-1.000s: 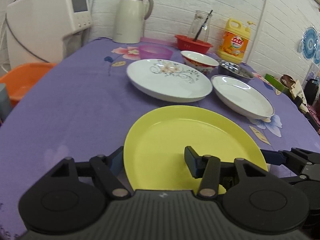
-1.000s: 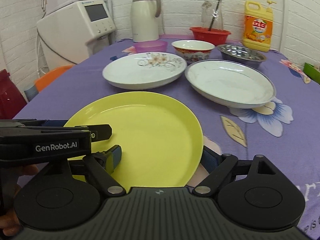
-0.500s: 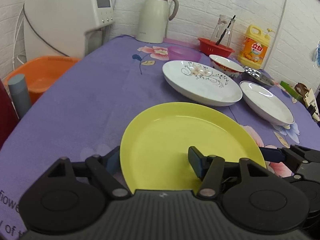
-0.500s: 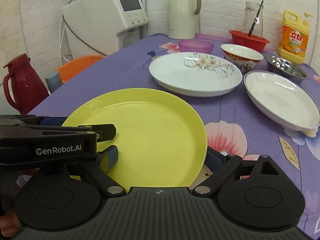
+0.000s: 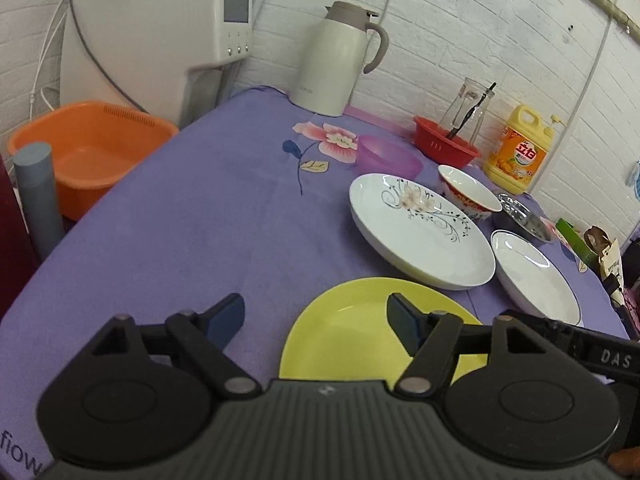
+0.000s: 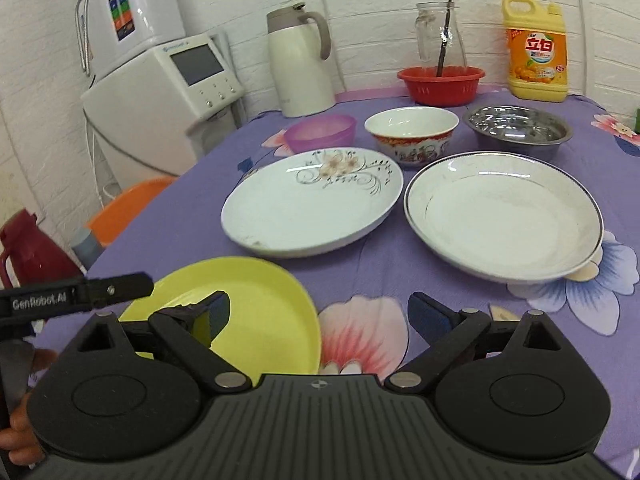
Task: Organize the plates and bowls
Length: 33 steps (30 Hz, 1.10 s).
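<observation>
A yellow plate (image 5: 352, 336) lies on the purple cloth at the near edge; it also shows in the right wrist view (image 6: 260, 312). My left gripper (image 5: 318, 316) is open, its right finger over the plate's rim and its left finger over bare cloth. My right gripper (image 6: 320, 312) is open above the plate's right edge, holding nothing. Behind lie a white flowered plate (image 6: 312, 200), a blue-rimmed white plate (image 6: 504, 212), a red-patterned bowl (image 6: 412, 128), a steel bowl (image 6: 520, 128) and a purple bowl (image 6: 320, 132).
At the back stand a cream thermos jug (image 5: 340, 56), a red basket (image 6: 440, 84) with a glass jar, and a yellow detergent bottle (image 6: 536, 48). A white appliance (image 5: 160, 32) and an orange basin (image 5: 88, 148) sit left of the table.
Both grippers have pulled back and swung left. The yellow plate, earlier between the fingers of both grippers, now sits lower and smaller in both views, only partly under them.
</observation>
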Each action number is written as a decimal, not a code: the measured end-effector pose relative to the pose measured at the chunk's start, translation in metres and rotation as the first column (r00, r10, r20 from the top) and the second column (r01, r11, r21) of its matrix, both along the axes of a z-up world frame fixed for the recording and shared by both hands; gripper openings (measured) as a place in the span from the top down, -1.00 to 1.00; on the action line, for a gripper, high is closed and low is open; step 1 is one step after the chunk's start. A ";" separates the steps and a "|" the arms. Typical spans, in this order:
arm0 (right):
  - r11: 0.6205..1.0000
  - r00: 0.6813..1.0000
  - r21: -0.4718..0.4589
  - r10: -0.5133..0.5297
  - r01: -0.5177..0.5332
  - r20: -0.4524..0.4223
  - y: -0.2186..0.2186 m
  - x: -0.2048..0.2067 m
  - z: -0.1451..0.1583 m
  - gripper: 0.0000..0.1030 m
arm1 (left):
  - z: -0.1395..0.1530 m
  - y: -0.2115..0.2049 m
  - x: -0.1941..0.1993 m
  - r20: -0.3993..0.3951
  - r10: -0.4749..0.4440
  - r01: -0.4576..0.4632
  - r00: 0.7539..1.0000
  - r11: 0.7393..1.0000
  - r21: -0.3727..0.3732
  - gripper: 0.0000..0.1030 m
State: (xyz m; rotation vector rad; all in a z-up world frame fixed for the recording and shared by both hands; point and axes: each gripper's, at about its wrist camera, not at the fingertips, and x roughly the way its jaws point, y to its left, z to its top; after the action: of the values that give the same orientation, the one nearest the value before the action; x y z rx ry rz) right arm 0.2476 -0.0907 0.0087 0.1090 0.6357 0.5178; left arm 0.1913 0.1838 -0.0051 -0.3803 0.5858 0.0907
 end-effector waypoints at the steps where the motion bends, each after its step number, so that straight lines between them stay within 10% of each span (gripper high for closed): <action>1: 1.000 1.000 0.007 -0.001 0.001 -0.014 0.000 0.010 -0.001 -1.00 | 0.000 -0.001 0.002 0.000 -0.005 0.005 1.000 1.000 -0.007 -0.36; 18: 0.972 0.970 0.124 -0.176 0.198 -0.170 -0.056 0.038 -0.017 -1.00 | 0.016 -0.015 0.038 0.024 -0.069 0.068 0.997 0.995 0.071 -0.40; 22: 0.996 0.986 0.087 0.005 0.010 -0.170 -0.030 0.033 -0.008 -1.00 | 0.025 -0.010 0.058 0.027 -0.072 0.069 0.997 0.995 0.075 -0.43; 27: 0.996 0.995 -0.023 0.088 -0.087 0.038 0.006 0.054 0.023 -1.00 | 0.032 0.002 0.069 0.030 -0.041 0.037 0.999 0.993 0.109 -0.44; 33: 0.995 0.996 -0.055 0.082 -0.084 -0.045 0.022 0.125 0.012 -1.00 | 0.024 0.028 0.073 0.016 -0.004 0.003 1.000 0.998 0.060 -0.45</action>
State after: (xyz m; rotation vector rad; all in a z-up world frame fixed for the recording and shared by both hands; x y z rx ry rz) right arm 0.3730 -0.0691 0.0203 0.0406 0.6983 0.5783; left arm 0.2647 0.2117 0.0187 -0.3209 0.5668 0.1013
